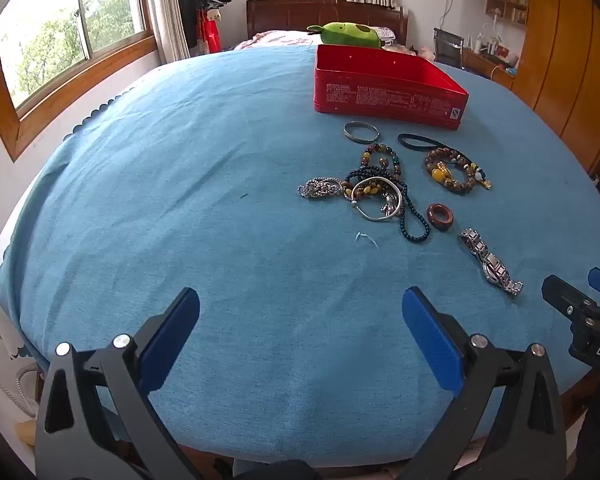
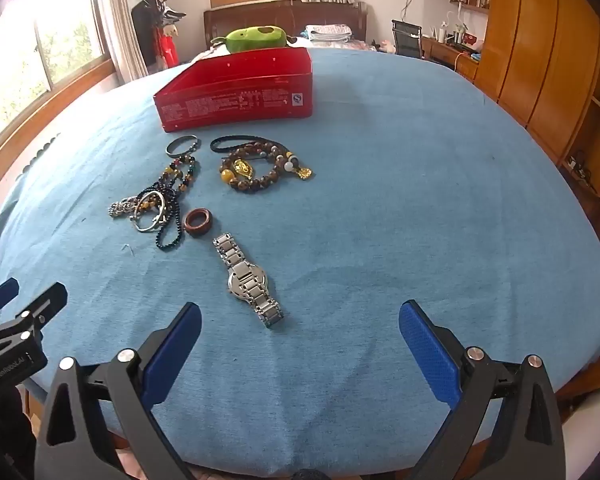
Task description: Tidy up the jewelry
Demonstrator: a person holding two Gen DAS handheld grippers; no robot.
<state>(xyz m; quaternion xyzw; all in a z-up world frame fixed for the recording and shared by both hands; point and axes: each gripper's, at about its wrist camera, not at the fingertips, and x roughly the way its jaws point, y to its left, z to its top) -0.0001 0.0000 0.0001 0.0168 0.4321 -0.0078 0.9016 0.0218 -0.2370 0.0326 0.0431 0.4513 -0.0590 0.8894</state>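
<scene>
A: Far left, bare blue cloth (image 1: 180, 160). Left gripper (image 1: 300, 332) hangs over the near edge, jaws spread wide, nothing between them. Tilted down at the table, likely just lining up a first reach.

B: Agreed. Next over, the tangle (image 1: 364, 196): a silver chain (image 1: 318, 188), dark bead strands and a silver bangle heaped together. Probably dumped as one handful. I can't tell which strand lies over which, or how many pieces there are.

A: Behind it a lone silver bangle (image 1: 361, 132), just in front of the red tin (image 1: 388, 96). Tin open at the top, set behind the pile; I'd judge it's where everything goes. Its floor is mostly hidden by the near wall, but nothing shows inside.

B: Right of the tangle, a brown ring (image 1: 441, 217), apart from the rest. Then a black cord (image 1: 416, 142) and a brown bead bracelet (image 1: 456, 172) with yellow beads and a gold charm; cord and bracelet touch or join, unclear.

A: Watch (image 2: 249, 278) lies flat, nearest the right gripper (image 2: 300, 336), so a likely first pick. Those jaws also stand wide and empty.

B: Each gripper is cut off at the frame edge in the other's view. Print on the tin is unreadable.
</scene>
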